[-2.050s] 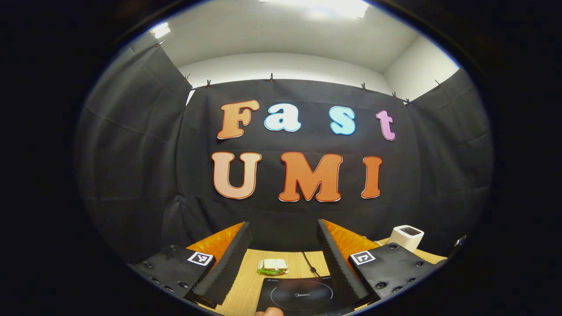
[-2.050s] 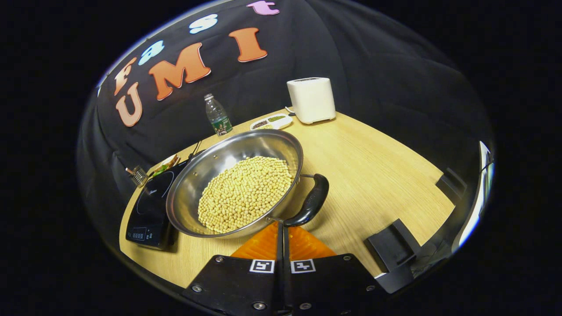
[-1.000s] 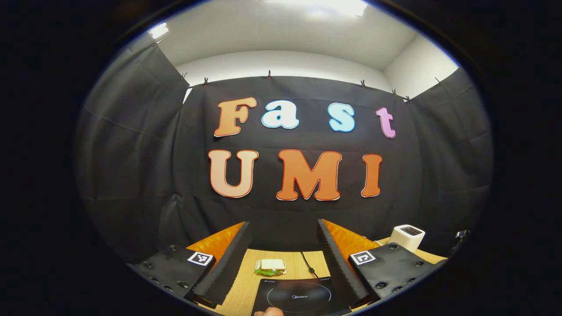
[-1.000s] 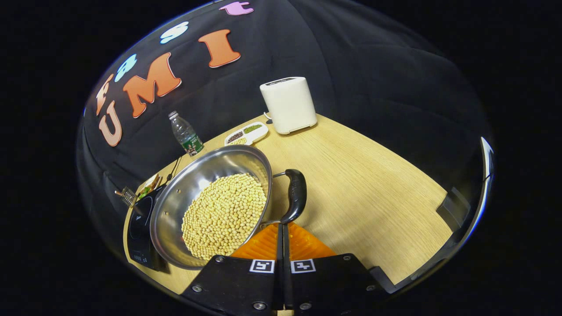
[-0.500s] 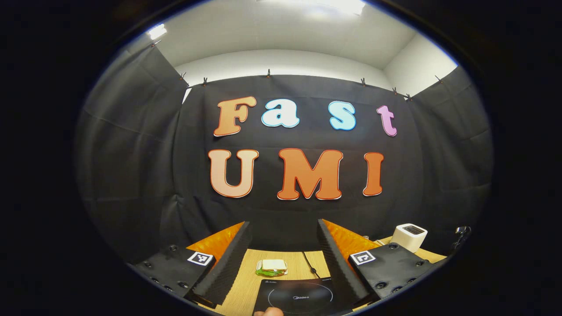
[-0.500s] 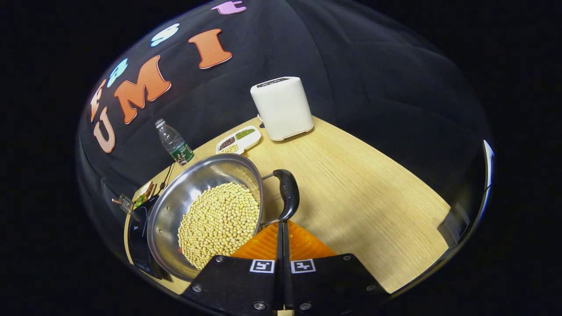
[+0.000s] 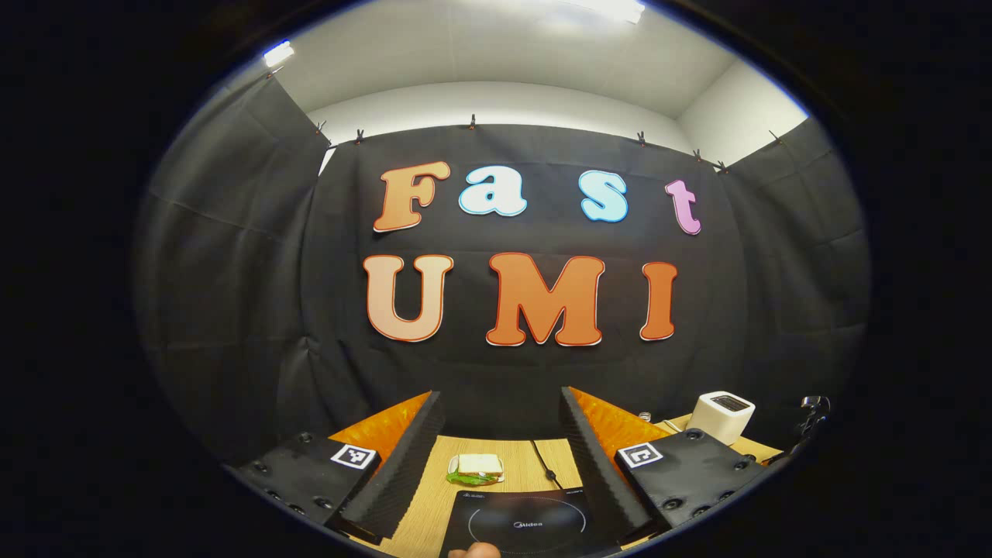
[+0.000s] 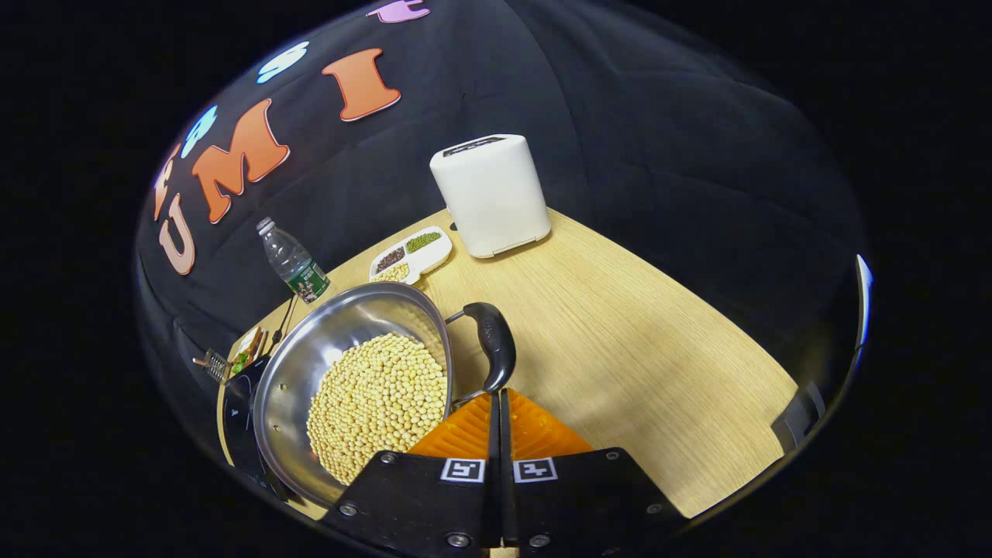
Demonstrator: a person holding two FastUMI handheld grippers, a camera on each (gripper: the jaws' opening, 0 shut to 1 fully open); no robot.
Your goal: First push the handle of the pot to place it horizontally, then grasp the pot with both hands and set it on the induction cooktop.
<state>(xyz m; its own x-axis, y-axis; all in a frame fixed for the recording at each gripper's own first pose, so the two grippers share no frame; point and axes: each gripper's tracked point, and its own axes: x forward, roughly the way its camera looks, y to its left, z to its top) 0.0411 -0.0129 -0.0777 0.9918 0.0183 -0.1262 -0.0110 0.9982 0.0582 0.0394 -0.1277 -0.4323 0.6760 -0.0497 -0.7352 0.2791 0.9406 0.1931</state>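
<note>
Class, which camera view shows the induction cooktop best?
The left gripper view: the induction cooktop lies face-up between that gripper's open fingers, its ring marking plain. In the right gripper view, its dark edge peeks from behind the pot.

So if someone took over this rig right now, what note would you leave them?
Right claw: shut, empty, its tip at the near end of the pot's black handle.
Left claw: open, empty, held over the induction cooktop.
Pot: full of soybeans, on the wooden table beside the cooktop, handle on the toaster side.
Done: claw is on the handle; whether the handle is level enough I cannot tell.
Left: finish the push if needed, grasp the pot with both claws, set it on the cooktop.
</note>
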